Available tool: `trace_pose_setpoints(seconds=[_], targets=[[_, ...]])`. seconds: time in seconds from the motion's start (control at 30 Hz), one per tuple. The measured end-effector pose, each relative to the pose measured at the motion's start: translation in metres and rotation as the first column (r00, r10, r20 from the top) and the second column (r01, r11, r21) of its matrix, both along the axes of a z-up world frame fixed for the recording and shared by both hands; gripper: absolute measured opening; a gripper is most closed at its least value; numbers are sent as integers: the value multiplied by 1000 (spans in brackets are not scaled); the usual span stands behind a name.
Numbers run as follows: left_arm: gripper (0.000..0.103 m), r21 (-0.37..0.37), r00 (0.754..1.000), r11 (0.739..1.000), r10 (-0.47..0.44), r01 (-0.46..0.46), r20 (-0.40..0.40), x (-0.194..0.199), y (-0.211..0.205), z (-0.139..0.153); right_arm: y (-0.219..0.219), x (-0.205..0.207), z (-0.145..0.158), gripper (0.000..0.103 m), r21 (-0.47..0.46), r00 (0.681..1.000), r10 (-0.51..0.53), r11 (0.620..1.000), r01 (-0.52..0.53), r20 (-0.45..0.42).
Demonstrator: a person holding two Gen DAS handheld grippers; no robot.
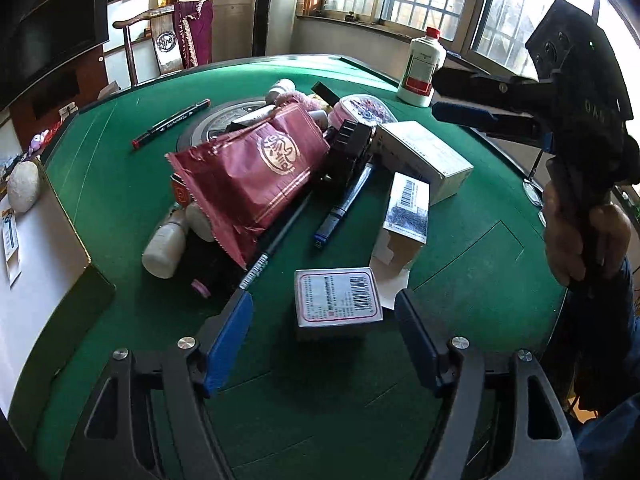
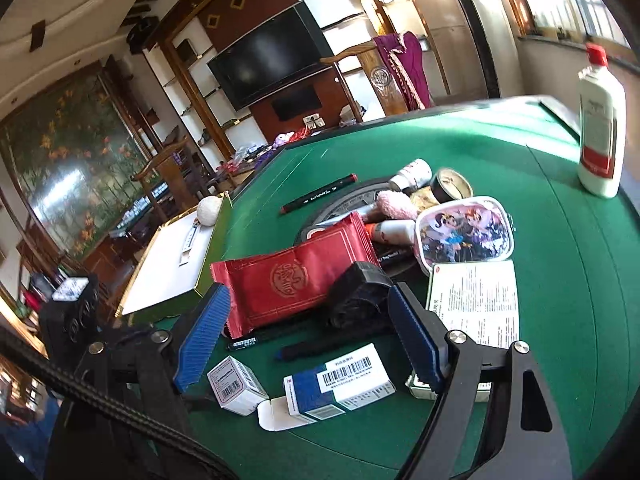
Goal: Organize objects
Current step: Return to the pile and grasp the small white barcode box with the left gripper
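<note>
Left wrist view, near to far. Your left gripper [image 1: 324, 340] stands wide, its blue pads [image 1: 230, 336] apart and pressing on nothing. A small pink-edged box [image 1: 338, 302] lies on the green table [image 1: 120, 184] between the fingertips and just ahead of them, clear of both pads. Beyond it lie an open blue-and-white carton [image 1: 406, 216], a blue pen [image 1: 344, 204] and a black pen [image 1: 276, 240]. Farther on, the red pouch [image 1: 256, 172] rests across a heap of small bottles, with a black ribbed block [image 1: 348, 152] and a white box [image 1: 424, 156] to its right. A marker [image 1: 172, 124] lies apart at far left, and a white bottle [image 1: 422, 66] stands upright at the far edge.

Your right gripper [image 1: 444, 96] enters from the right, held in your hand [image 1: 580, 236]; its jaws are parted over the white box and grip nothing.

Right wrist view, near to far. The same gripper [image 2: 308, 332] frames the black block [image 2: 356, 296] and the red pouch [image 2: 296, 276] between its wide pads, touching neither. Near the camera lie a small white box [image 2: 236, 384] and the carton [image 2: 340, 384].

Only this view shows the cartoon-printed lid [image 2: 464, 232] of an oval case, a round tin [image 2: 452, 186] and the whole flat white tray [image 2: 172, 268] with a pale ball [image 2: 209, 210] at its far corner. Only the left view shows the pink-edged box's label squarely.
</note>
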State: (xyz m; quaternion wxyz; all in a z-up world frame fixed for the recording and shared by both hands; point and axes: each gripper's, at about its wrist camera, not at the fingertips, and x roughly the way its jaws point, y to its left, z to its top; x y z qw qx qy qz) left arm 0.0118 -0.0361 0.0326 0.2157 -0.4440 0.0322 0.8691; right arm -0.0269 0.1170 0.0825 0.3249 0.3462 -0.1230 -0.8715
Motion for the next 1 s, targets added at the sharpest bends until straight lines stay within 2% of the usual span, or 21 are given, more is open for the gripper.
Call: trace_pose_setpoints(seconds=[0.1, 0.17, 0.23, 0.3, 0.37, 0.57, 0.63, 0.7, 0.8, 0.87, 0.97, 1.0], targets=[[68, -29, 999, 999, 36, -35, 7, -1, 6, -8, 6, -4, 1, 81, -35, 1000, -1, 999, 2, 20], [68, -69, 998, 996, 55, -54, 10, -4, 5, -16, 6, -2, 2, 81, -24, 1000, -4, 1000, 4, 18], [68, -72, 997, 995, 68, -66, 33, -8, 3, -27, 9, 0, -1, 81, -10, 1000, -6, 1000, 6, 20], [64, -37, 996, 996, 82, -81, 31, -10, -2, -29, 6, 1, -5, 81, 6, 999, -1, 1000, 1, 42], [43, -2, 994, 995, 101, -101, 34, -12, -12, -30, 14, 8, -18, 81, 28, 998, -14, 1000, 12, 69], [42, 154, 991, 981, 107, -119, 81, -18, -40, -32, 20, 35, -44, 81, -39, 980, 5, 999, 3, 197], [42, 152, 991, 981, 111, -121, 71, -20, -41, -33, 22, 40, -50, 81, -2, 977, -34, 999, 35, 211], [42, 121, 990, 984, 126, -132, 58, -21, -39, -33, 16, 37, -55, 81, 77, 967, -74, 995, 57, 244], [42, 112, 988, 983, 144, -148, 50, -20, -41, -32, 9, 27, -61, 81, 82, 951, -93, 994, 71, 294], [42, 111, 987, 981, 155, -159, 46, -23, -43, -32, 1, 20, -64, 81, 120, 943, -116, 989, 82, 311], [42, 104, 987, 982, 157, -161, 41, -21, -43, -30, -21, 9, -66, 81, 221, 944, -139, 973, 73, 301], [42, 102, 987, 982, 158, -161, 39, -21, -43, -30, -33, 5, -66, 81, 316, 947, -171, 945, 79, 273]])
